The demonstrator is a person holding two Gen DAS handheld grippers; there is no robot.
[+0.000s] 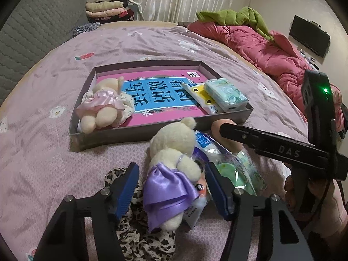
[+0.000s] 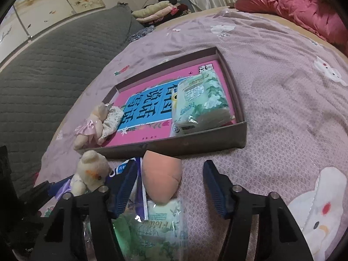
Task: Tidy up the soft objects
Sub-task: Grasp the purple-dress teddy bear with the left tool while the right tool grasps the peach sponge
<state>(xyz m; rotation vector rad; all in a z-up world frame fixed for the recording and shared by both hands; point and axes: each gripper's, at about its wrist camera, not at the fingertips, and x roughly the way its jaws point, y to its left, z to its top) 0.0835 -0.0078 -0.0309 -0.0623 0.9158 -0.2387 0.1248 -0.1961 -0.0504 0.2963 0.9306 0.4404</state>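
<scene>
Two jaws of our left gripper stand wide apart around the bear in the purple dress, and we see no firm contact yet, so nothing is held. The bear lies on the bed near the front wall of the tray, over a leopard cloth and beside some plastic packs. If we close here, a pad may catch a pack or the cloth together with the bear. The tray has free room in its middle, between the pink-dress bear and the tissue pack.

In the right wrist view, our right gripper is also open and empty, with the peach sponge between its fingers, closer to the left one. The sponge is rounded and may slip out sideways. The tray wall rises just ahead, so a low carry could hit it.
</scene>
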